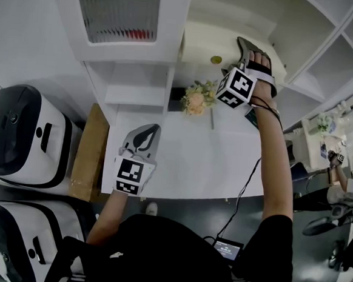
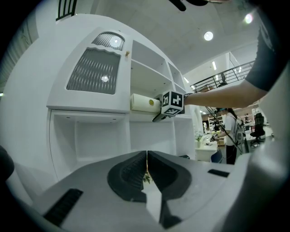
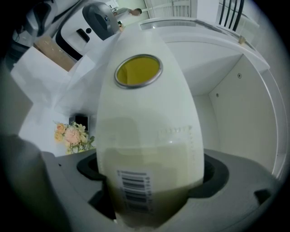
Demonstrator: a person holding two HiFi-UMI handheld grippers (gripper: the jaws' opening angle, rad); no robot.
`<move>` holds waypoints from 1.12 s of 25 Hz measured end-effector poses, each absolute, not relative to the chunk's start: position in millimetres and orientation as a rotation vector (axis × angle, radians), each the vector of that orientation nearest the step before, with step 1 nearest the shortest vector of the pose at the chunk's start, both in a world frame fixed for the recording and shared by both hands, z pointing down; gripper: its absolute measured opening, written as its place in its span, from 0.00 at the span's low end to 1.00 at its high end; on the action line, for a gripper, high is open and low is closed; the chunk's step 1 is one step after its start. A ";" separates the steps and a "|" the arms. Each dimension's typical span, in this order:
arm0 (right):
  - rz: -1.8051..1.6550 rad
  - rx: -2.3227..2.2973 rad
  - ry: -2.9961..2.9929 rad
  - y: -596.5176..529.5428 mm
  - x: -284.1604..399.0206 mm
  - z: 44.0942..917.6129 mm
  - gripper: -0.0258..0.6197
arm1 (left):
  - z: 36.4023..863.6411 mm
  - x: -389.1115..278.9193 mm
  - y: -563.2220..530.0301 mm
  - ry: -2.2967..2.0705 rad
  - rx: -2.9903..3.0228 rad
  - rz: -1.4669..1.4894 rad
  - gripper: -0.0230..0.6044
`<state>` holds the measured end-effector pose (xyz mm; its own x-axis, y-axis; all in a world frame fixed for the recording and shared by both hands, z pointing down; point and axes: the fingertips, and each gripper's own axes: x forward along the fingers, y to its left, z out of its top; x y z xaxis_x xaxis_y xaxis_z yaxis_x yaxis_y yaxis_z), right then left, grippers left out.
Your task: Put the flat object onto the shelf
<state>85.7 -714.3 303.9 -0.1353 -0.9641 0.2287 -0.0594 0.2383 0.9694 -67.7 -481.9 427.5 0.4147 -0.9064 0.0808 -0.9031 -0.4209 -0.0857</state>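
Right gripper view: the flat cream box [image 3: 149, 113], with a yellow disc on its face and a barcode near the jaws, is clamped between the jaws of the right gripper [image 1: 244, 48]. It is in the open shelf [image 1: 202, 45] of the white cabinet [image 1: 174, 21], far right; I cannot tell whether it touches the board. Nearer left, the left gripper [image 1: 141, 137] hangs over the white table [image 1: 186, 168], jaws pressed together on nothing, near a flower bunch [image 1: 197, 99].

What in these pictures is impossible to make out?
Whether the cream pack rests on the shelf: it fills the right gripper view, right tongs cover it in head view.
Red thing behind ribbed door, head view: blurred by glass.
Pack's faint print, right gripper view: unreadable.
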 end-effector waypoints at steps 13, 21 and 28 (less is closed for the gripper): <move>-1.091 1.011 -1.438 -720.8 86.7 307.9 0.75 | 427.1 -73.5 -488.1 1.683 -2.611 -0.177 0.05; -1.113 1.010 -1.433 -713.0 84.7 302.1 0.75 | 425.6 -71.1 -486.0 1.669 -2.615 -0.172 0.05; -1.120 1.011 -1.459 -695.5 80.5 293.4 0.75 | 420.8 -69.5 -482.8 1.662 -2.614 -0.160 0.05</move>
